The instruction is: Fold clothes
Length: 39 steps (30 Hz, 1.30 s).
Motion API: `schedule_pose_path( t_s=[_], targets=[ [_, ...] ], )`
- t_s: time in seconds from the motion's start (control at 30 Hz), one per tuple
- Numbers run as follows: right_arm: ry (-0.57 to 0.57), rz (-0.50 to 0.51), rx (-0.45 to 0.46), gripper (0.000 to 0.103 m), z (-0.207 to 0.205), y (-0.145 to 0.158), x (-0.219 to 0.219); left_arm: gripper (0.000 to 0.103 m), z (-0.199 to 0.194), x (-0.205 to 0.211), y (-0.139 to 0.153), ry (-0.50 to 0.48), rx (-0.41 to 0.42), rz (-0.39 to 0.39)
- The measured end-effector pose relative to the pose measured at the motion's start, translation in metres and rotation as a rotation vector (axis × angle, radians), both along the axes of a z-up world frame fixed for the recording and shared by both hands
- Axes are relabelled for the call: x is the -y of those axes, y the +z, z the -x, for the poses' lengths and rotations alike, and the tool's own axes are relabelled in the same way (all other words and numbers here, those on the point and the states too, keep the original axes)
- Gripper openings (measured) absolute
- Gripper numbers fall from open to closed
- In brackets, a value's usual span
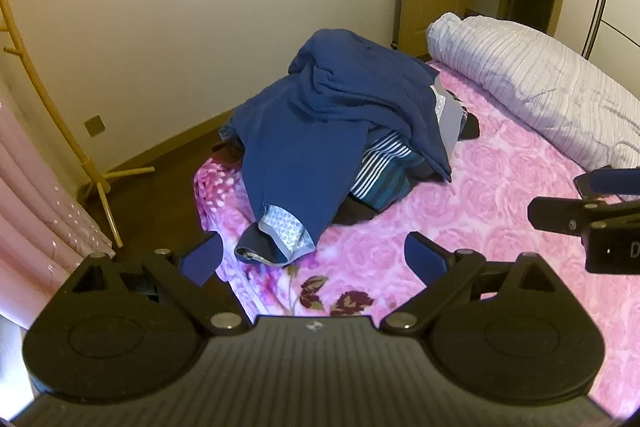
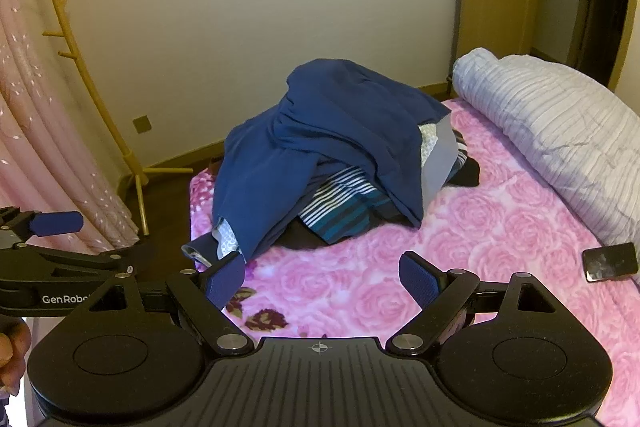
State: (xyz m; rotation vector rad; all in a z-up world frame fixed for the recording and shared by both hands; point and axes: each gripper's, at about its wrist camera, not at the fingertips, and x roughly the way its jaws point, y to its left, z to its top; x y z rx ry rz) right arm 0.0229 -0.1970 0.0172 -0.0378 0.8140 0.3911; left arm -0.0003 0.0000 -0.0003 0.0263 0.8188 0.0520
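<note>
Hovering near clothes pile [image 1: 340,131]: left claw [image 1: 312,259], right claw [image 2: 322,277] both released; "GenRobo" legible.

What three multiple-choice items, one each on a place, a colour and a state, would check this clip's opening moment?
1. Where does the phone lie?
A. on the pink bedspread, at its right edge
B. on the floor
C. on the clothes pile

2. What colour is the top garment on the pile?
A. red
B. dark blue
C. white

3. How do the left gripper and the right gripper stand?
A. both shut on cloth
B. one shut
C. both open, holding nothing

Key: 1 A, it rests on the bedspread below the rolled quilt; 2 B, blue cloth drapes over the striped ones; 3 C, fingers apart, only bedspread between.
</note>
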Motion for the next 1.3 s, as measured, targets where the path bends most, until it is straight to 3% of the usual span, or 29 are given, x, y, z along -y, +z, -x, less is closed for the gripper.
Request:
schedule_pose_path(
  t_s=[1.3],
  targets=[
    [0.024, 0.041, 0.006, 0.087, 0.004, 0.004, -0.010, 0.096, 0.008, -0.010, -0.003, 0.014, -0.018, -0.009]
  ],
)
